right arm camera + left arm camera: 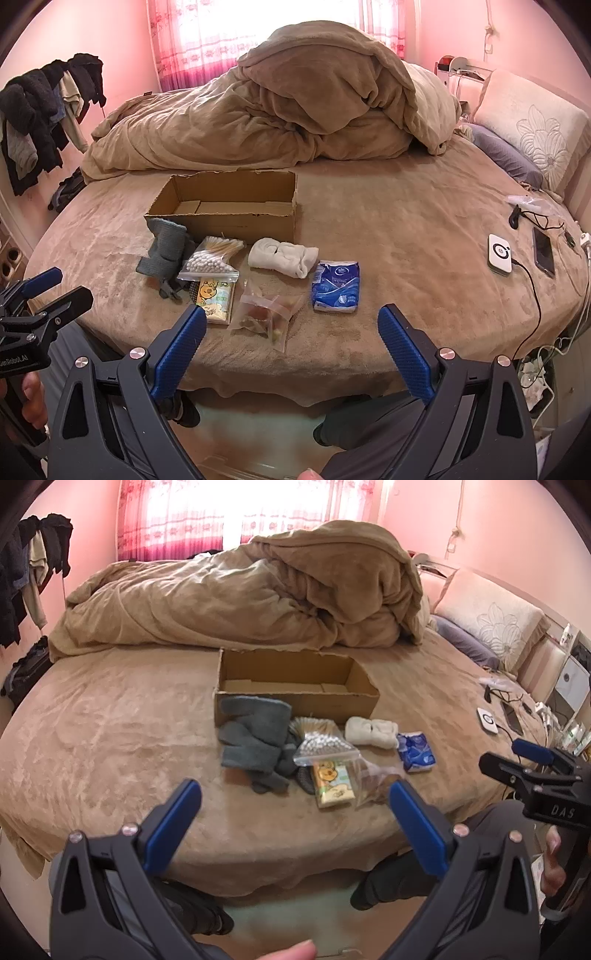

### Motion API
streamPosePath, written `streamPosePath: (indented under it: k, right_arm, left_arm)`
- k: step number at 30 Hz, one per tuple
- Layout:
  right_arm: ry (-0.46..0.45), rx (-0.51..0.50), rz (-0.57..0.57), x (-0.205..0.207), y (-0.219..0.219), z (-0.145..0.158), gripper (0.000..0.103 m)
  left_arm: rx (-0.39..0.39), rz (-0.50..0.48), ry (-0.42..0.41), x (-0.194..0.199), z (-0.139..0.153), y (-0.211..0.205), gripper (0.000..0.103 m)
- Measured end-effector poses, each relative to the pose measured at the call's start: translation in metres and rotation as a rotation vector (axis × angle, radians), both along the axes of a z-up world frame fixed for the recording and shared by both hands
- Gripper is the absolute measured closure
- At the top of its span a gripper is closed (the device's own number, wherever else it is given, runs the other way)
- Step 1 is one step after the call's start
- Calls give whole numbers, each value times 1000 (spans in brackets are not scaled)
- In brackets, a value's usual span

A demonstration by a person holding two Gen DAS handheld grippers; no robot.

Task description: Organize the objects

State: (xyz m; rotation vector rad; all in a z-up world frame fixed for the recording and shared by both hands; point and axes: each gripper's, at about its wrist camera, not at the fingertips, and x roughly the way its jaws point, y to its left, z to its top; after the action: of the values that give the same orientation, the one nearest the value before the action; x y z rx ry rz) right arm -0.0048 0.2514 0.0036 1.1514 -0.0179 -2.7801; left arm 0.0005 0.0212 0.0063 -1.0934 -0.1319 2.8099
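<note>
In the left wrist view, the left tool (293, 797) is held with its fingers wide apart and empty above the near edge of the bed (110, 738), while at 12 o'clock an open cardboard box (295, 686) is seen, with grey gloves (255, 738), a bag of cotton swabs (323, 744), a white cloth (371, 732) and a blue tissue pack (416, 752) laid just before it. In the right wrist view, the right tool (291, 325) is likewise spread apart and empty, a clear snack bag (267, 315) and a yellow cartoon packet (216, 297) being found at 12 and 11 o'clock, the box (229, 206) beyond them, and a white charger (499, 257) well apart at 2 o'clock.
</note>
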Motion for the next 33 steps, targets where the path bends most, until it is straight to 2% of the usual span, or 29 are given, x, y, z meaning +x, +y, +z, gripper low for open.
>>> streamPosePath:
  k: [33]
  right_arm:
    - [-8, 1, -3, -5, 3, -4, 7]
  left_arm:
    - [14, 7, -12, -7, -2, -1, 1]
